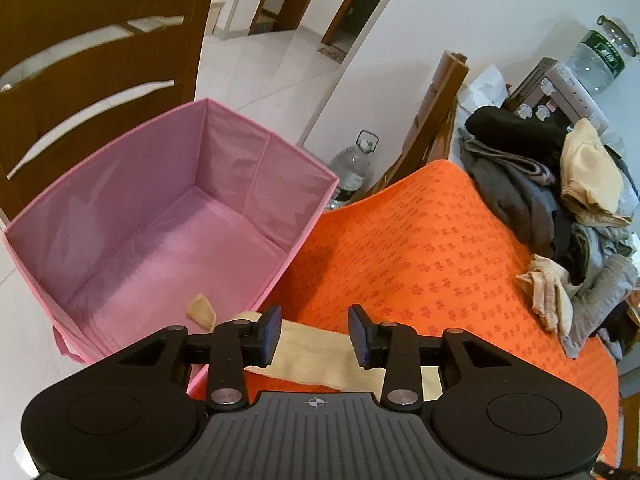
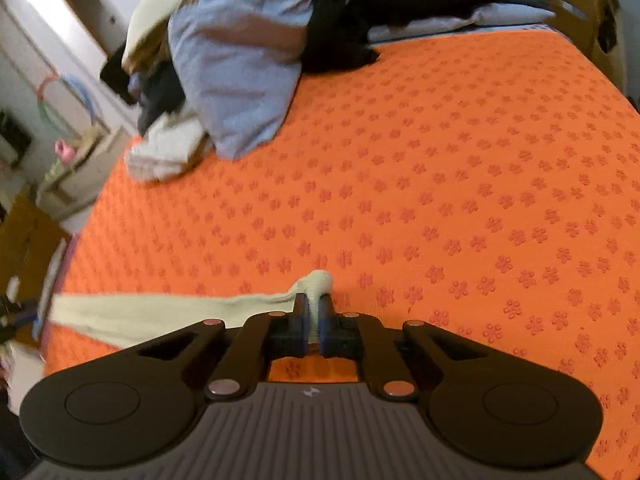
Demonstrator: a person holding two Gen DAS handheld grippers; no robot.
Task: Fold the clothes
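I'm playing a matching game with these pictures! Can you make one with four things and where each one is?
Things:
1. pink box
2. cream cloth
3. pile of clothes
4. water bottle

Places:
A. on the floor beside the chair
B. pinched in the right gripper
C. left of the orange cover
D. heaped at the cover's far side

Pairs: 1-C, 2-B, 3-D, 4-A
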